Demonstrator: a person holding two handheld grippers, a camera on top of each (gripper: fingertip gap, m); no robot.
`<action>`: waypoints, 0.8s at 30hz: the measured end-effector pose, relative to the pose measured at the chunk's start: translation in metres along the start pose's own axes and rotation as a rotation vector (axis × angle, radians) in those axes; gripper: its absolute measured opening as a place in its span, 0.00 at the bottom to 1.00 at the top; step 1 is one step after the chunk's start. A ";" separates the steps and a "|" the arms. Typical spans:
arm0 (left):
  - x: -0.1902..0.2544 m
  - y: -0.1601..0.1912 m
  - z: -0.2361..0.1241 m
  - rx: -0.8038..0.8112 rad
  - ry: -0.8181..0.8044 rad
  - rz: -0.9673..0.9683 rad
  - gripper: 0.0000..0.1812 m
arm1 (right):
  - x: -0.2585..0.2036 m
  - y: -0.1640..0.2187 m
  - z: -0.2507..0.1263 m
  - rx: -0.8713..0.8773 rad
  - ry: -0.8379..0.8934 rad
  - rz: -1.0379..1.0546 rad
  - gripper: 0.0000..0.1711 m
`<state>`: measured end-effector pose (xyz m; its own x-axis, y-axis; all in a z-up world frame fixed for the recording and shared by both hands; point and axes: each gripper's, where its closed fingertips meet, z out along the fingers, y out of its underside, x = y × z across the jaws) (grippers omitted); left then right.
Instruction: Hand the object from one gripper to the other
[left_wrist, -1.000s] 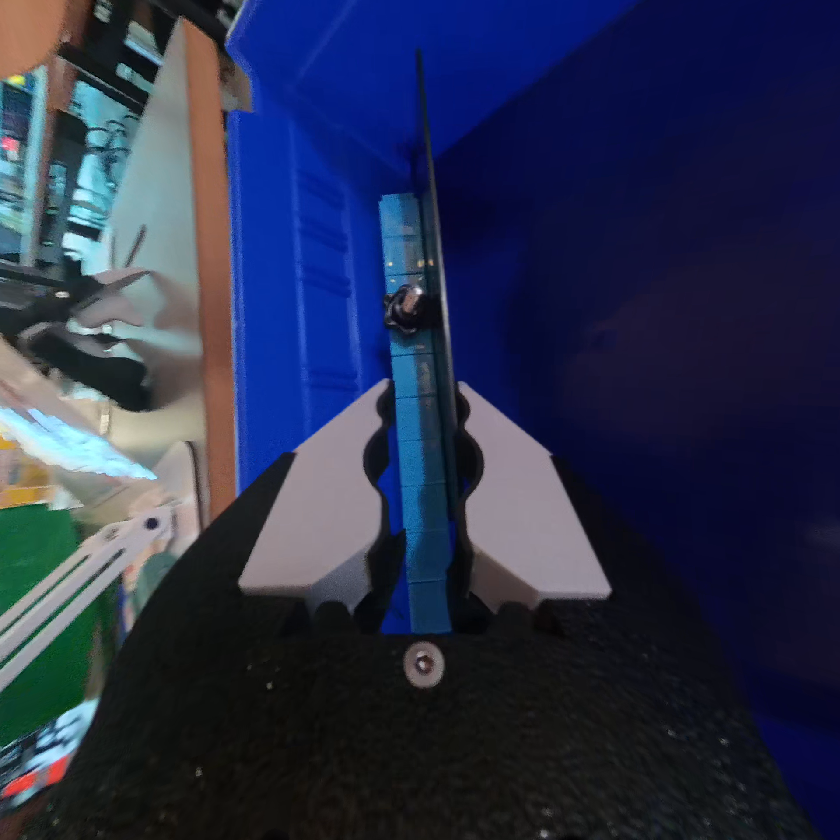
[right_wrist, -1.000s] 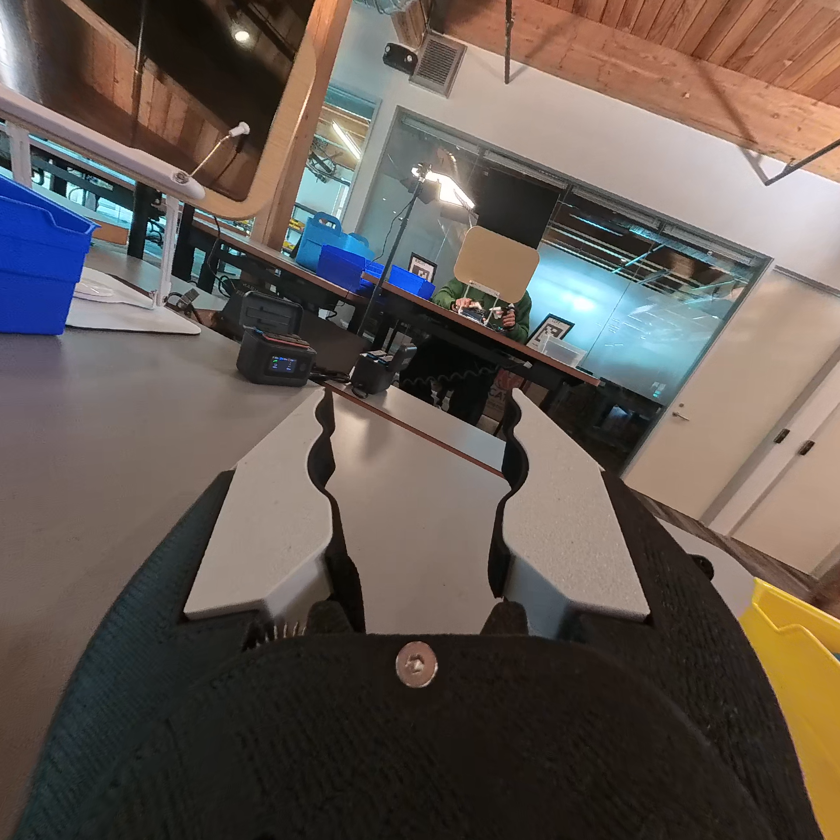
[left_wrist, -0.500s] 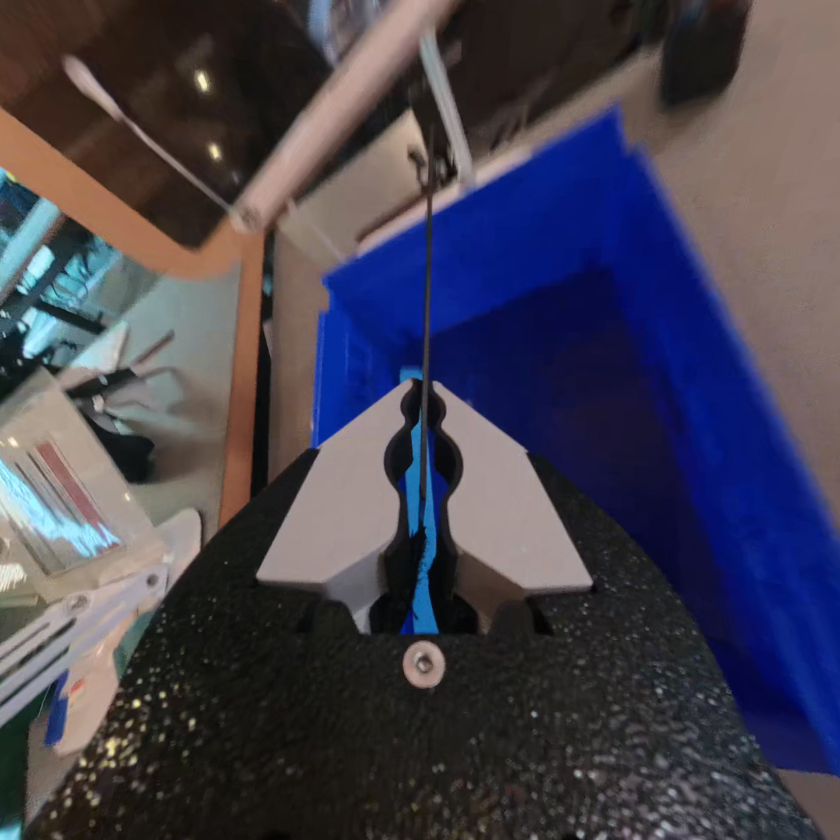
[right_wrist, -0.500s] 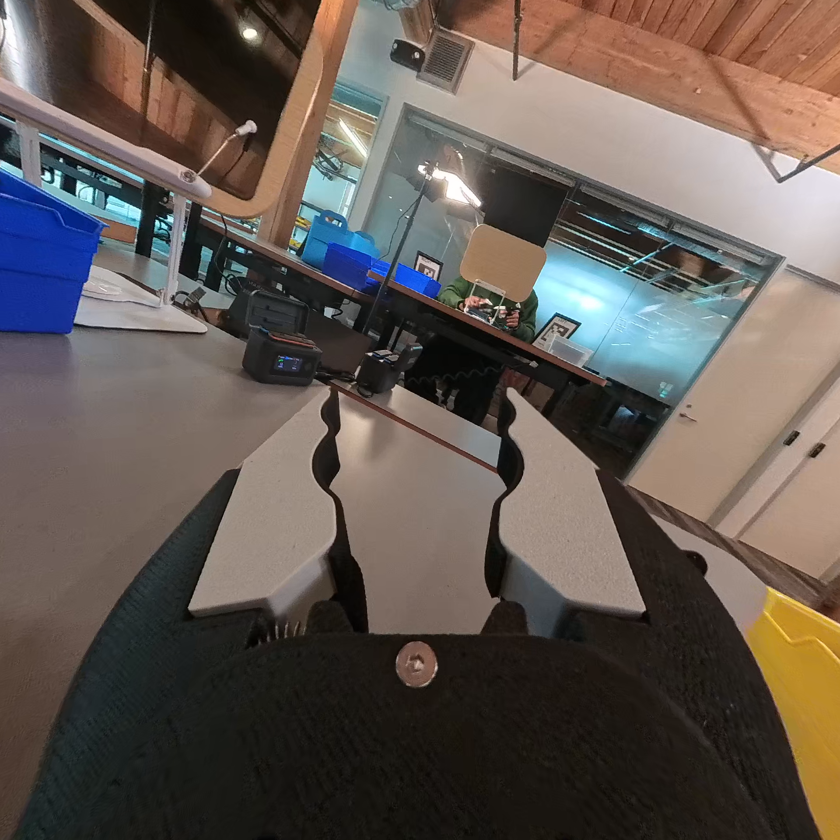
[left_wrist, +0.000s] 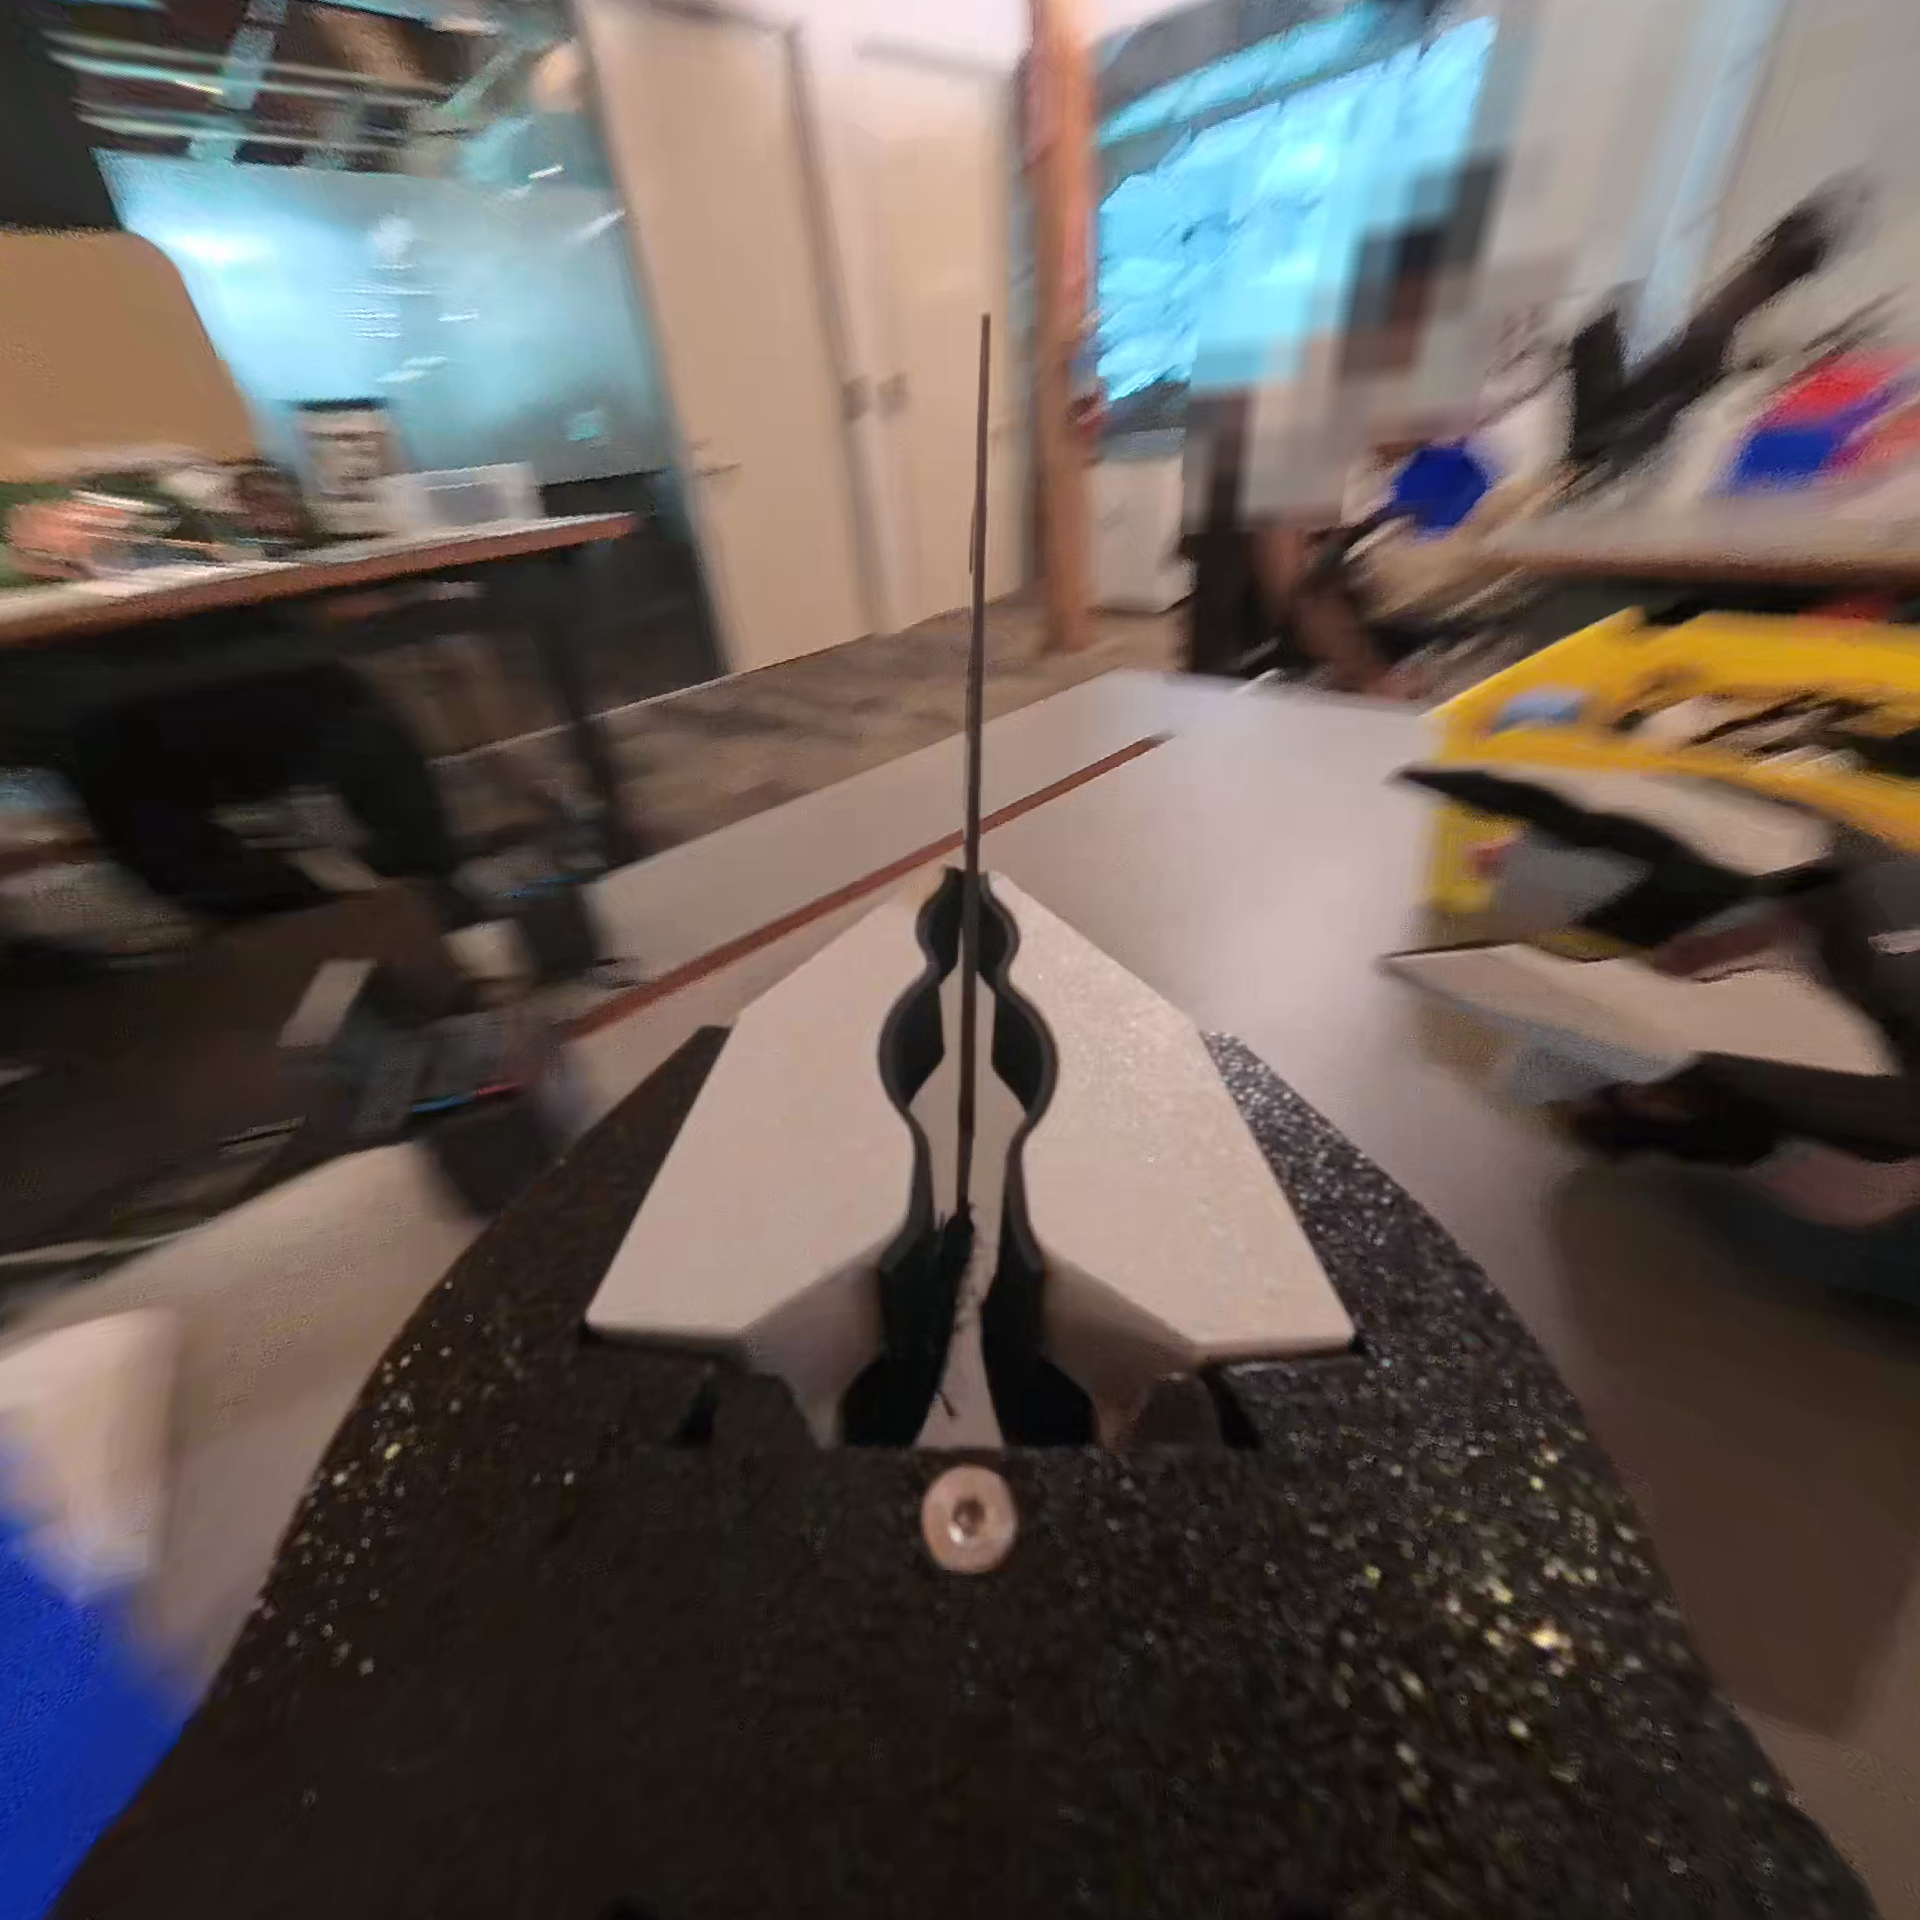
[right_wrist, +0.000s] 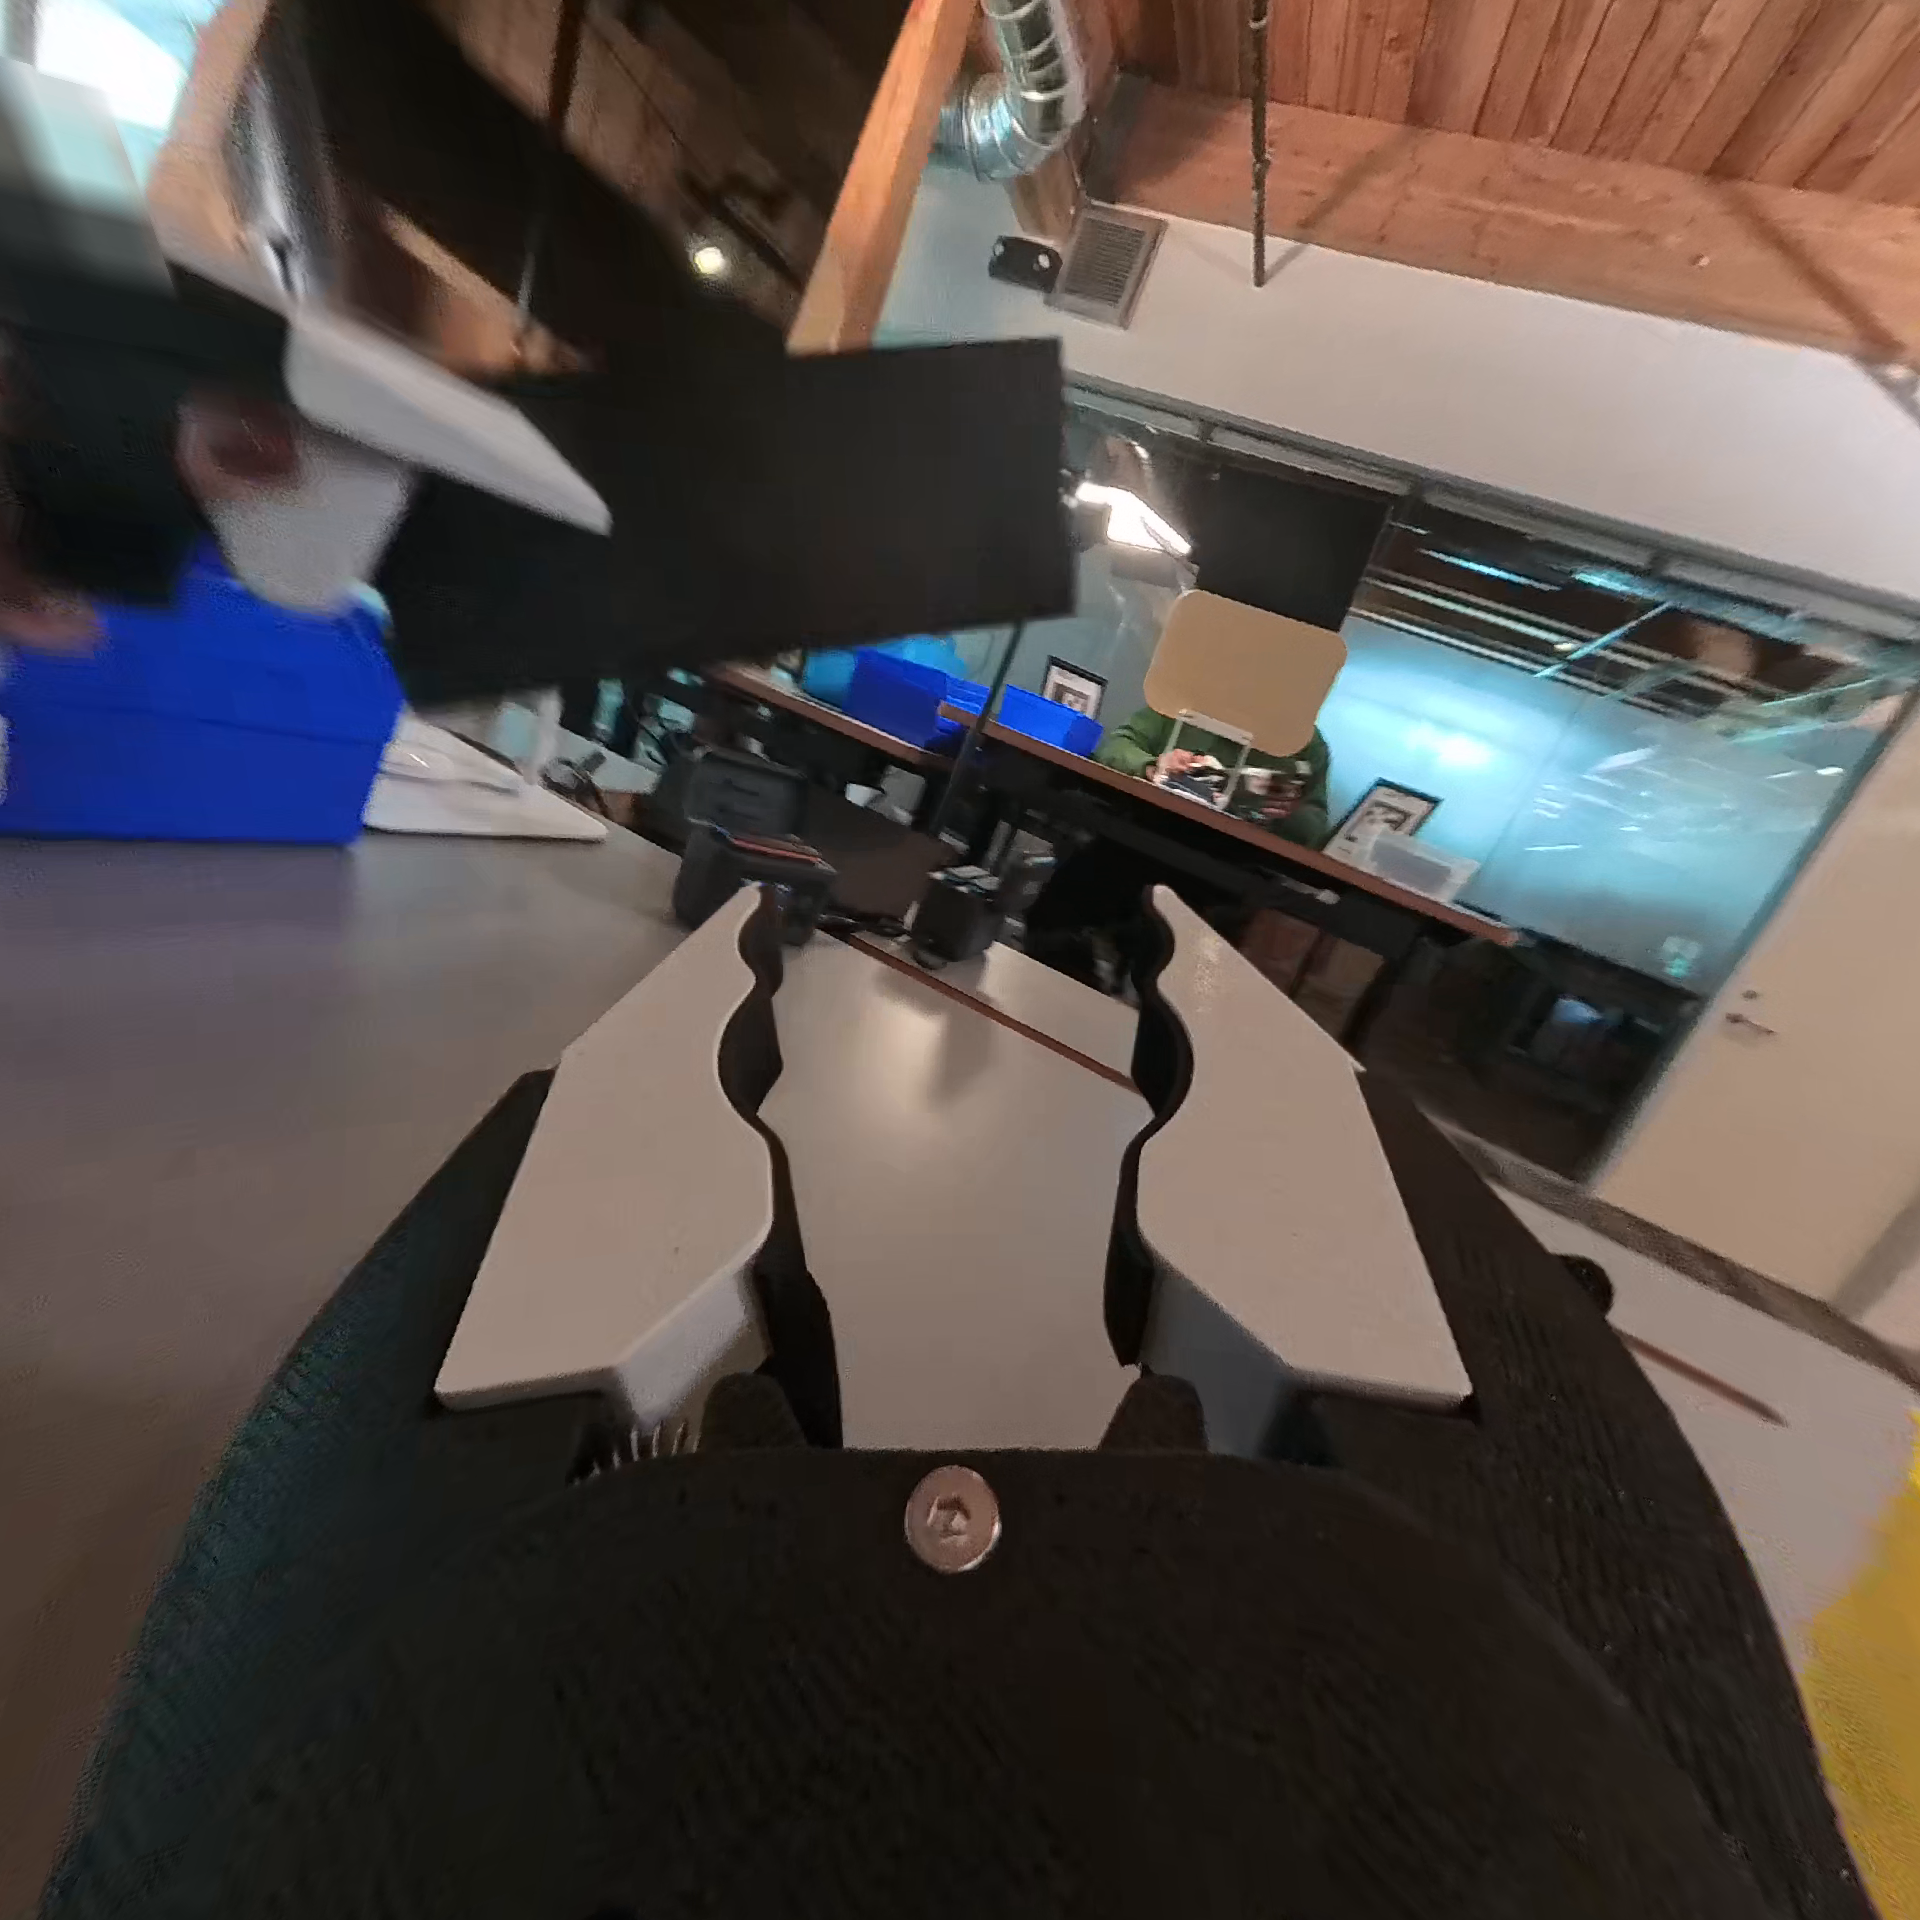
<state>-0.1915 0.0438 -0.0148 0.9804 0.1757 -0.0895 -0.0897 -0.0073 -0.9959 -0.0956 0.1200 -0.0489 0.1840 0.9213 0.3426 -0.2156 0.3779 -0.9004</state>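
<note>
I hold a thin black sheet (left_wrist: 975, 644) in my left tongs (left_wrist: 968, 883). Their two fingers are pressed tight on it. From the left wrist view I see only its thin edge, a dark line sticking straight out past the tips.

My right tongs (right_wrist: 956, 909) are wide apart and hold nothing. They sit low over the grey table (right_wrist: 260, 997). In the right wrist view, the black sheet (right_wrist: 748, 509) is up and to the left of my right tongs, not touching them. It looks like a flat, dark rectangle. Its long side runs from left to right, and the free end points to the right. My left tongs (right_wrist: 436, 436) grip its left end.

I think my right tongs must go up and to the left to bite that free end. The sheet is thin, so I think the open gap must line up with its flat faces.

The blue bin (right_wrist: 197, 748) sits behind, on the table.
</note>
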 end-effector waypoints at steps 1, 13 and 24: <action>0.012 0.003 0.004 0.062 0.106 -0.104 0.00 | -0.002 -0.003 -0.001 0.021 -0.037 0.058 0.39; 0.095 0.023 -0.005 0.142 0.831 -0.591 0.00 | -0.028 -0.044 -0.018 0.171 -0.504 0.742 0.27; 0.094 0.040 0.011 -0.021 0.731 -0.691 0.36 | -0.030 -0.045 -0.020 0.159 -0.412 0.452 0.00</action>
<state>-0.1045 0.0713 -0.0634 0.6842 -0.4993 0.5315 0.5358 -0.1503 -0.8309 -0.0724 0.0735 -0.0244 -0.3361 0.9409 0.0416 -0.3312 -0.0767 -0.9405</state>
